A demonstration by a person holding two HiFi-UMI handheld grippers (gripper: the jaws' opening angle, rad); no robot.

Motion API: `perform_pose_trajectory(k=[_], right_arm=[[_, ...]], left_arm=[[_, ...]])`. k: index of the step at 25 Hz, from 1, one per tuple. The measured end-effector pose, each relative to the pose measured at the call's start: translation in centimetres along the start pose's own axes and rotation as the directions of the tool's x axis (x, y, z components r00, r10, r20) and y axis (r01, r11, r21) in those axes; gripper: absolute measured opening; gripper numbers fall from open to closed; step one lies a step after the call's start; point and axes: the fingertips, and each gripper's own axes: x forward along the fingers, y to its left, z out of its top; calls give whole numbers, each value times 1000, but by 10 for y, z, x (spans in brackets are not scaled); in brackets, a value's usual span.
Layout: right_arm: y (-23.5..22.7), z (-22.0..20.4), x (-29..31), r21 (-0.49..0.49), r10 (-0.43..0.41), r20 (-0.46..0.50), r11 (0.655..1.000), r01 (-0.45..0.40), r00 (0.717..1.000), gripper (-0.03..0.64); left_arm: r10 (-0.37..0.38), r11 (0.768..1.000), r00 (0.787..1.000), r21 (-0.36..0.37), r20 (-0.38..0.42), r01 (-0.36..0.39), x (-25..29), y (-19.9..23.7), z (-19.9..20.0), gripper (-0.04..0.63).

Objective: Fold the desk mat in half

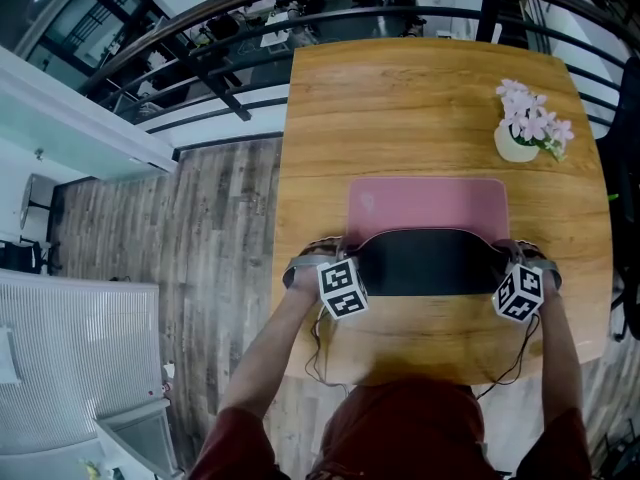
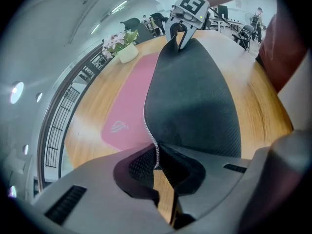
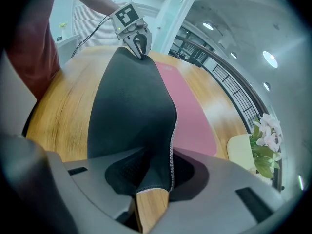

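While the left gripper and the right gripper each have their jaws clamped on a near corner of the mat, its near edge is raised with the black underside up. The pink far half lies flat on the table. The fold looks roughly half made, and the raised edge has yet to reach the far edge. A flower pot stands beyond the mat, clear of the fold.

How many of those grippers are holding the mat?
2. The left gripper pinches the near left corner of the desk mat; the right gripper pinches its near right corner. No other gripper shows.
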Motion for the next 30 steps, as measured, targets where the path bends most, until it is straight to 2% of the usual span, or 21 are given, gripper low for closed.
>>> perform_pose_trajectory(k=[12,20,30], right_arm=[[-26,-6,13,8,-28,9,1000,28,1000,61],[-47,-5,22,11,-52,16,999,52,999,52],[-81,0,39,14,-91,29,996,90,995,51]], left_arm=[[18,1000,1000,5,-17,-17,16,29,8,35],[25,1000,999,4,-20,-25,28,46,9,35],[74,997,997,0,-16,-74,43,83,13,35]])
